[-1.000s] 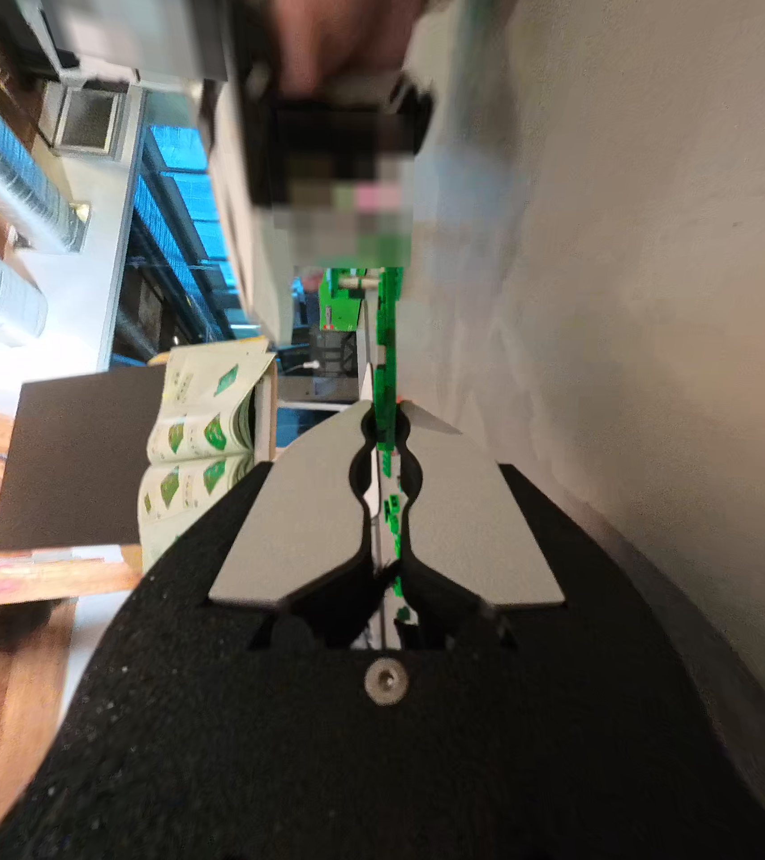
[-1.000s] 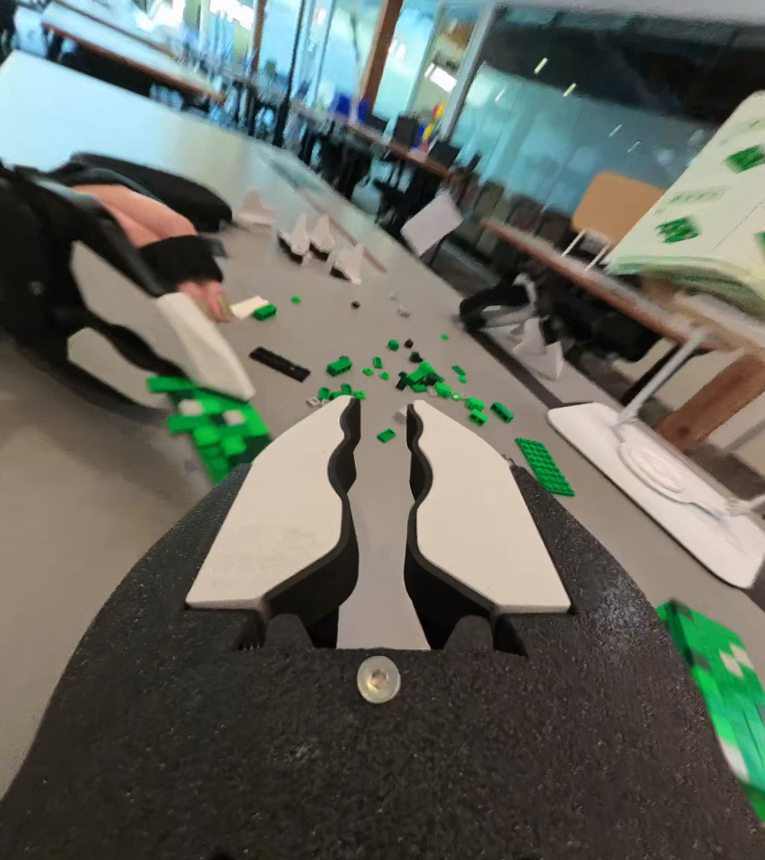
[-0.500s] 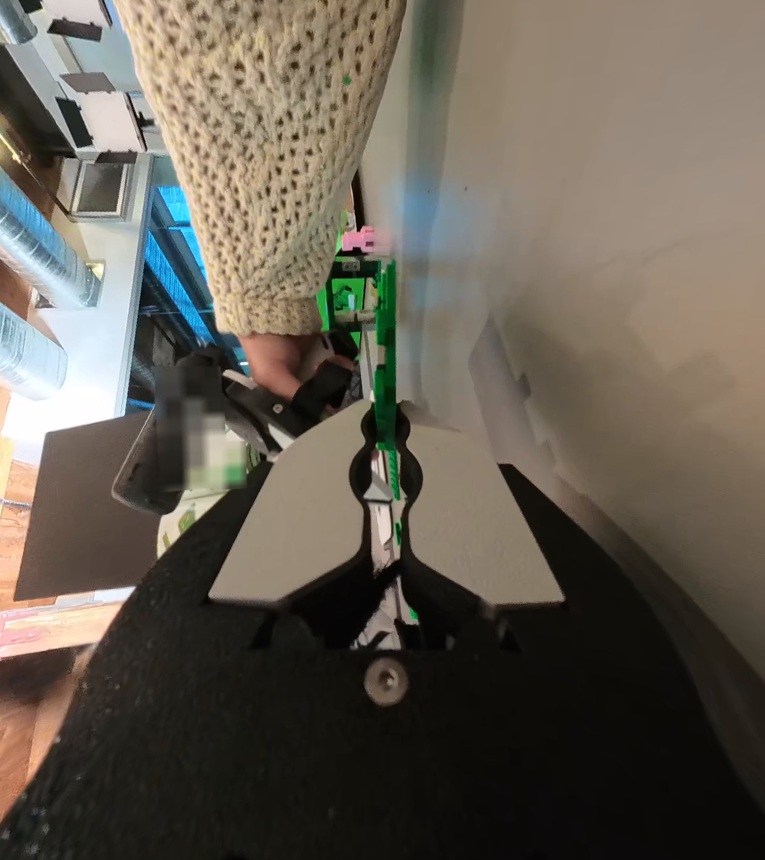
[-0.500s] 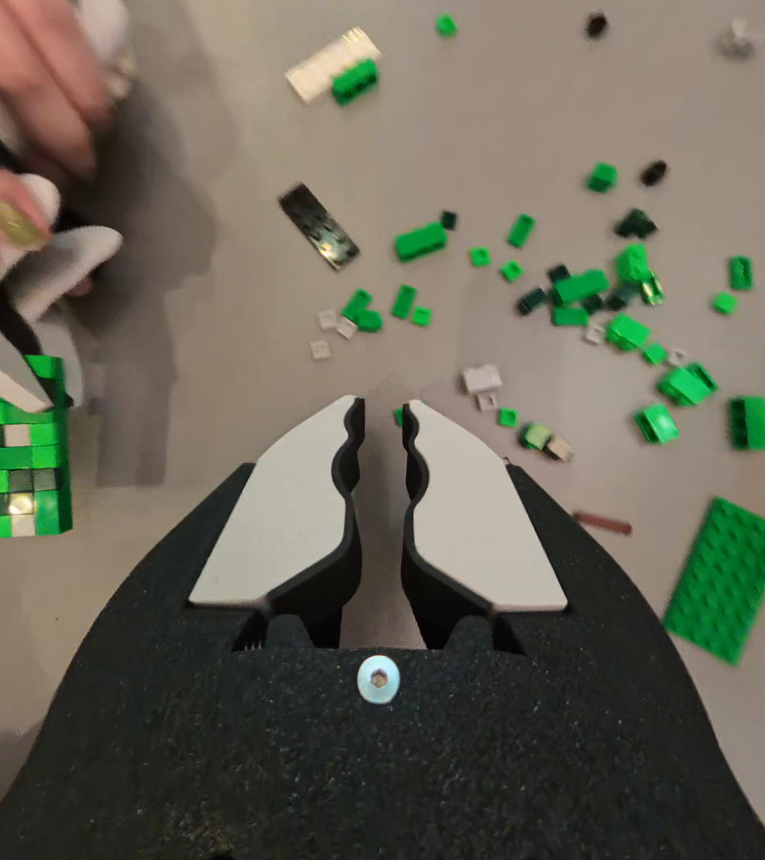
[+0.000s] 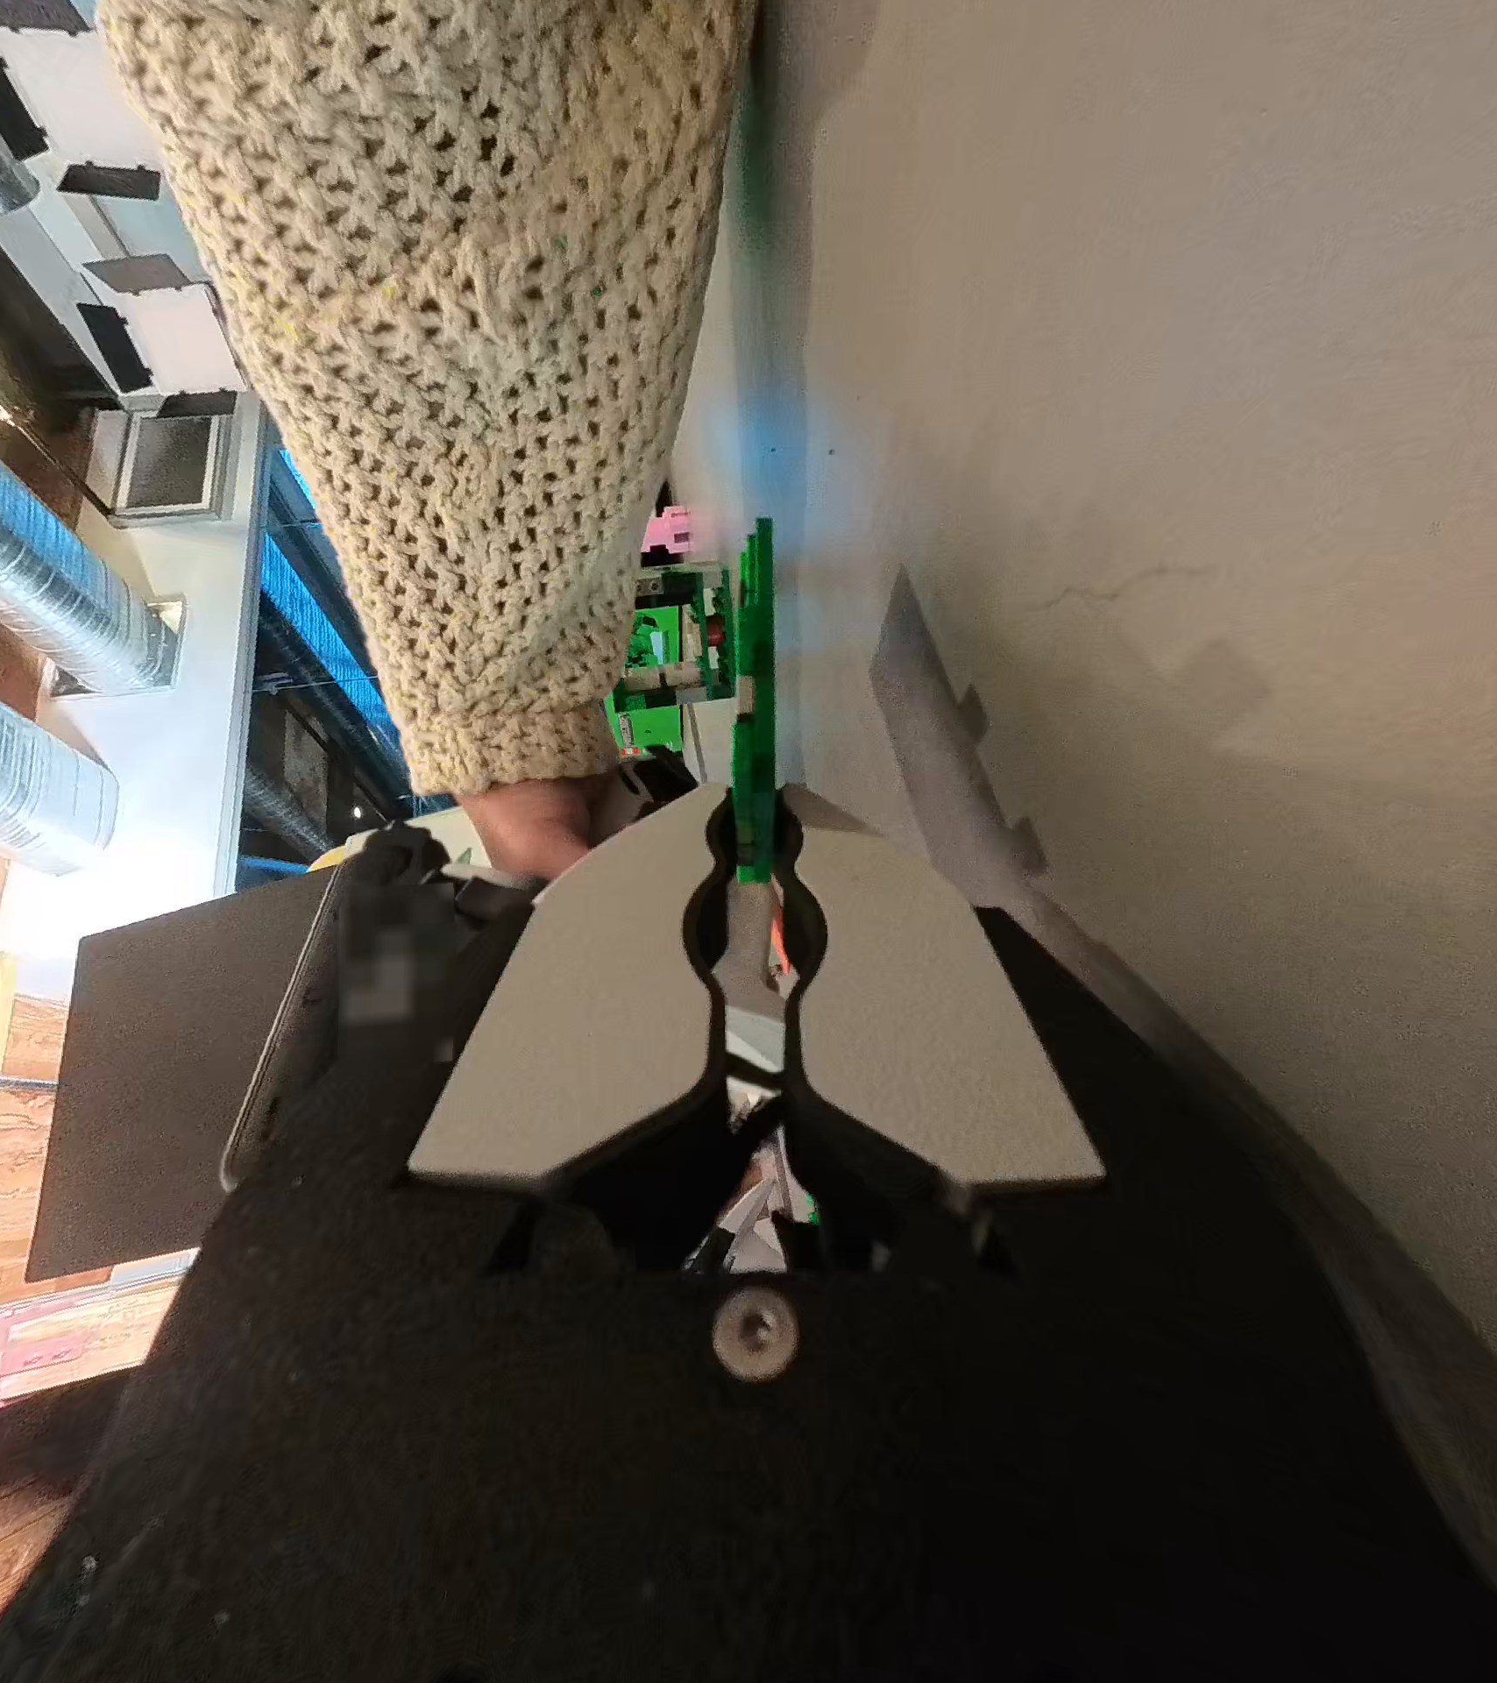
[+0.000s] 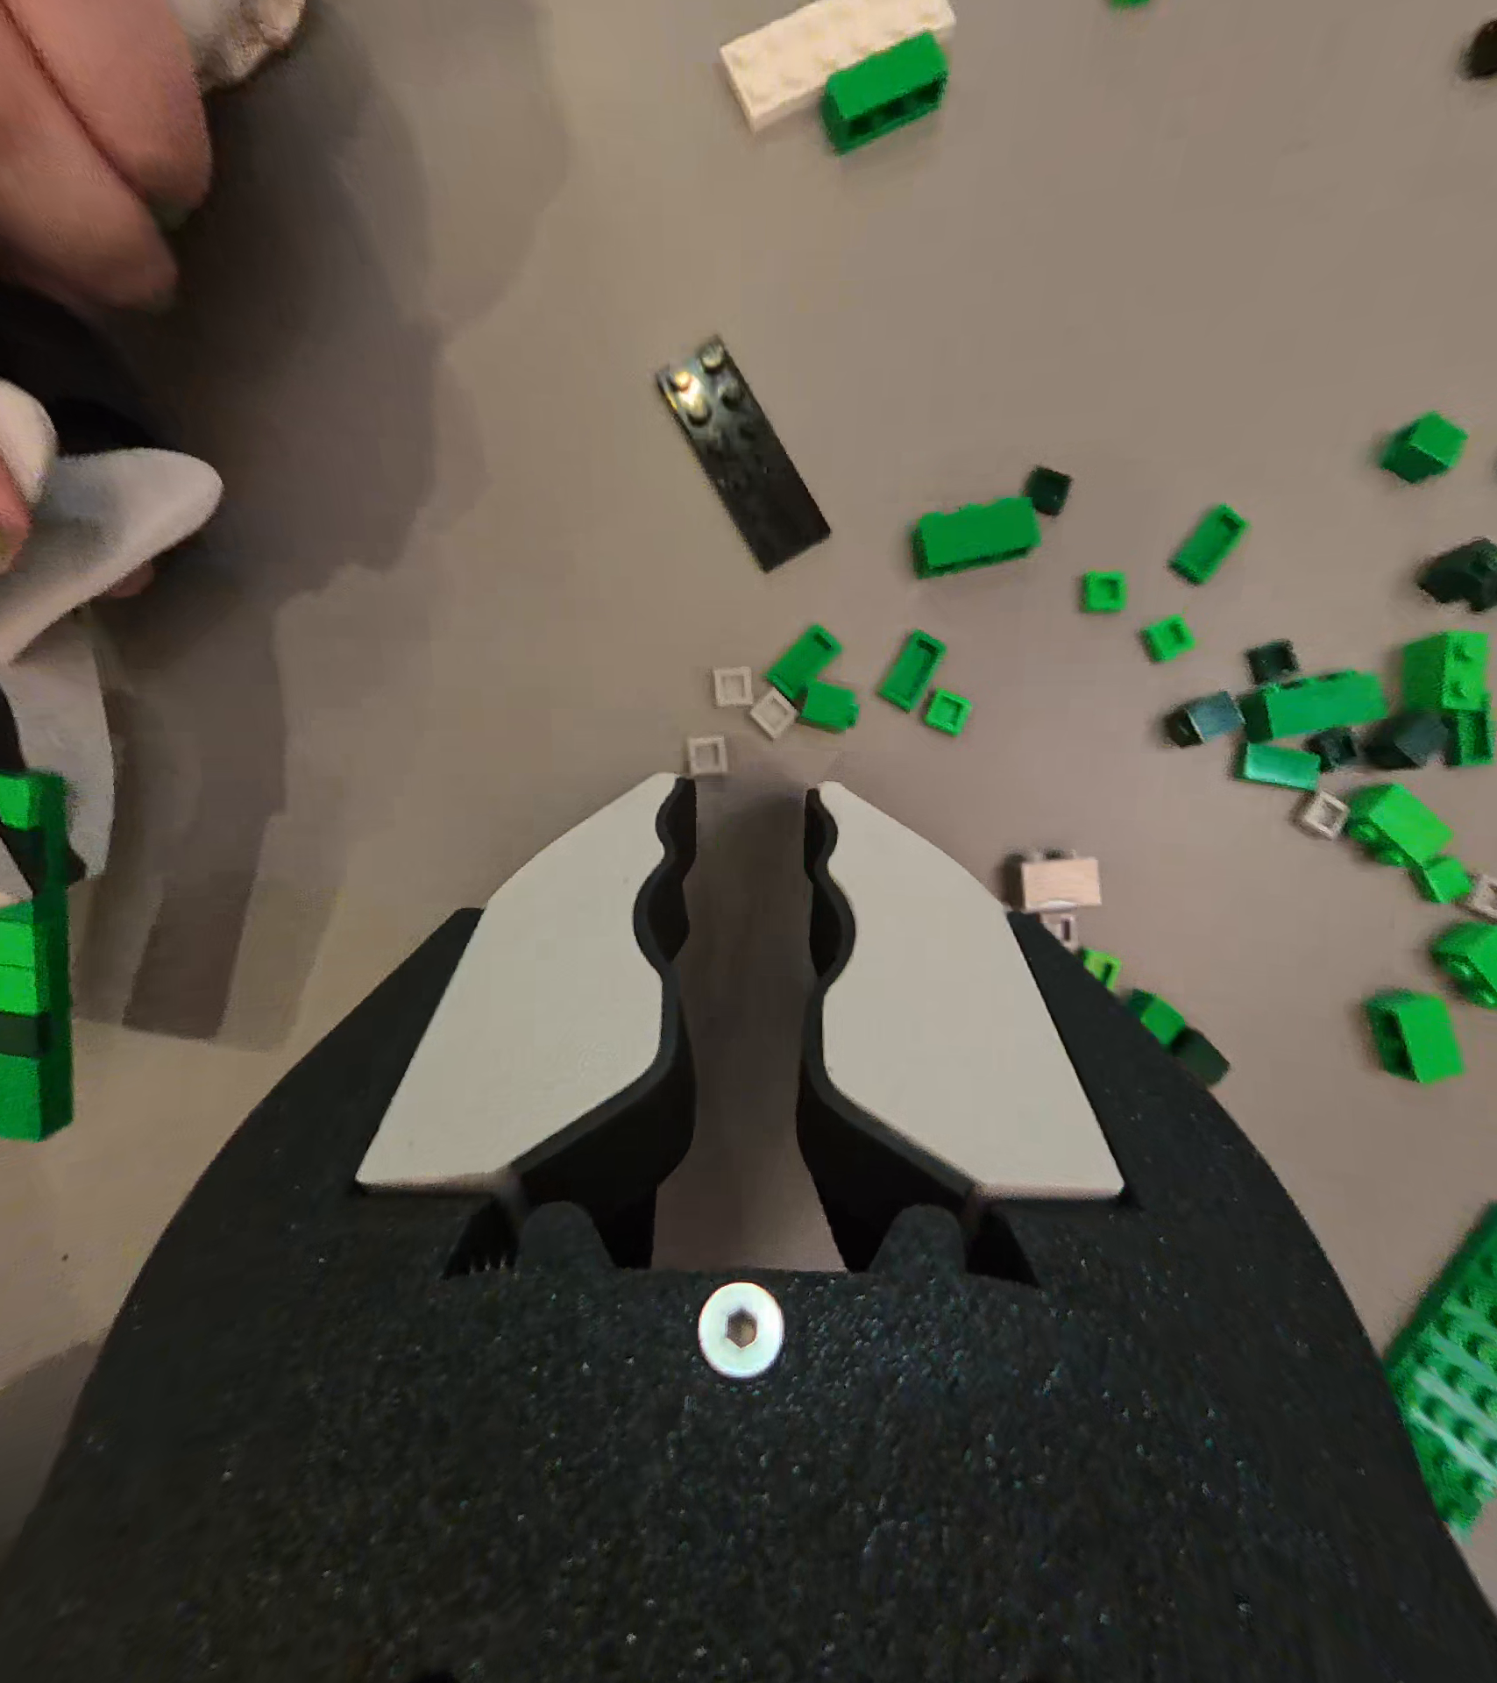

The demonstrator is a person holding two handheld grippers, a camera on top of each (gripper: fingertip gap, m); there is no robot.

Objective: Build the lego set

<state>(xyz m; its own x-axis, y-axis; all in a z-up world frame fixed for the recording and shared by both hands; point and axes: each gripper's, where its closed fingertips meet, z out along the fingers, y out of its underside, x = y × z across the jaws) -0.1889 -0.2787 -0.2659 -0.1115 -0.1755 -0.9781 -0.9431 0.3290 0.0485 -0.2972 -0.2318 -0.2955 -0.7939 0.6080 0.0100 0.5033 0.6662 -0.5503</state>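
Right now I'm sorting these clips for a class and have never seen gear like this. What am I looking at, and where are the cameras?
No robot here: a person holds a pair of hand-held tongs in each hand, each carrying a camera that looks along its two fingers.

The left view is tipped sideways, so the grey table fills the right of the picture. The left tongs are shut on a flat green lego panel, seen edge-on. The knitted sleeve belongs to the person's other arm.

The right view looks down. The right tongs are open and empty above loose green bricks, a black plate and a green baseplate.
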